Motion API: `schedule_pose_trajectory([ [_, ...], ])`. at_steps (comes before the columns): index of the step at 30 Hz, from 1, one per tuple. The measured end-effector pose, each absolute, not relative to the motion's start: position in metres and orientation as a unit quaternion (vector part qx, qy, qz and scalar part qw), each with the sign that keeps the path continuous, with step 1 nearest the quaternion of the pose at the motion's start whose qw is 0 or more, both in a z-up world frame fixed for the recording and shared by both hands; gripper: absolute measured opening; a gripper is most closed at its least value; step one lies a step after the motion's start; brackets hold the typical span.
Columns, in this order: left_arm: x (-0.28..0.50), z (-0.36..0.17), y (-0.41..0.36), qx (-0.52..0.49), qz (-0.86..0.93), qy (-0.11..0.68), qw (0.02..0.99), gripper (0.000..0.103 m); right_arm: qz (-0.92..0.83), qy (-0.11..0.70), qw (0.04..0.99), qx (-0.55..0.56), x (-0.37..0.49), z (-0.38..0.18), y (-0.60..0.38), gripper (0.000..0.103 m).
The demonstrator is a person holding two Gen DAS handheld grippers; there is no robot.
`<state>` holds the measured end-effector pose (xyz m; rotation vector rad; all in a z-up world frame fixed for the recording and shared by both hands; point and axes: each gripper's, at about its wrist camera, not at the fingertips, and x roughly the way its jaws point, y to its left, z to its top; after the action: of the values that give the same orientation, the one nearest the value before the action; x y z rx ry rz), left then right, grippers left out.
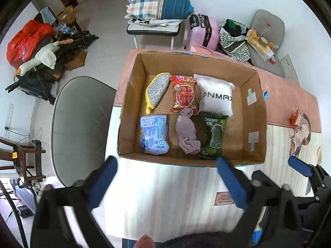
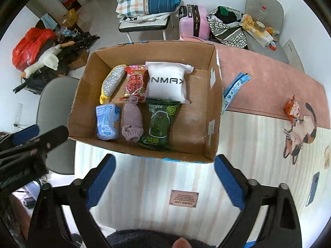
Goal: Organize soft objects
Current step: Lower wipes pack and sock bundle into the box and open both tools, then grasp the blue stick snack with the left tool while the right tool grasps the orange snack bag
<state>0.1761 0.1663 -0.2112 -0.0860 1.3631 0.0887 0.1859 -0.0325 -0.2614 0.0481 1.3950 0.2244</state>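
An open cardboard box point(image 1: 253, 111) point(image 2: 211, 107) stands on the table. In it lie a silver pouch point(image 1: 156, 90) point(image 2: 112, 81), a red snack pack point(image 1: 184, 94) point(image 2: 135, 82), a white pillow pack point(image 1: 217, 95) point(image 2: 167, 82), a blue tissue pack point(image 1: 154, 134) point(image 2: 107, 122), a mauve sock point(image 1: 187, 133) point(image 2: 132, 121) and a green pack point(image 1: 214, 136) point(image 2: 160, 123). My left gripper point(image 1: 167, 183) is open and empty in front of the box. My right gripper point(image 2: 165, 180) is open and empty too. An orange snack pack point(image 1: 295, 119) point(image 2: 292, 107) lies on the table at the right.
A grey chair point(image 1: 80, 128) point(image 2: 55, 107) stands left of the table. A blue wrapper point(image 2: 235, 88) lies just right of the box. Another chair with clutter point(image 2: 262, 20), a pink suitcase point(image 2: 192, 22) and a chair with bedding point(image 2: 144, 0) are behind the table.
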Motion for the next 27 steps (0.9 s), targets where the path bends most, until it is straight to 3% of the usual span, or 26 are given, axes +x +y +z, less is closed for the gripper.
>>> schedule_pose_trajectory([
  [9, 0.188, -0.209, 0.13, -0.023, 0.038, 0.622, 0.782, 0.101, 0.104, 0.636, 0.76, 0.086, 0.19, -0.263, -0.083, 0.103],
  [27, 0.332, -0.283, -0.127, 0.181, -0.098, 0.646, 0.735, 0.1, -0.091, 0.672, 0.726, 0.118, 0.256, -0.325, -0.357, 0.103],
])
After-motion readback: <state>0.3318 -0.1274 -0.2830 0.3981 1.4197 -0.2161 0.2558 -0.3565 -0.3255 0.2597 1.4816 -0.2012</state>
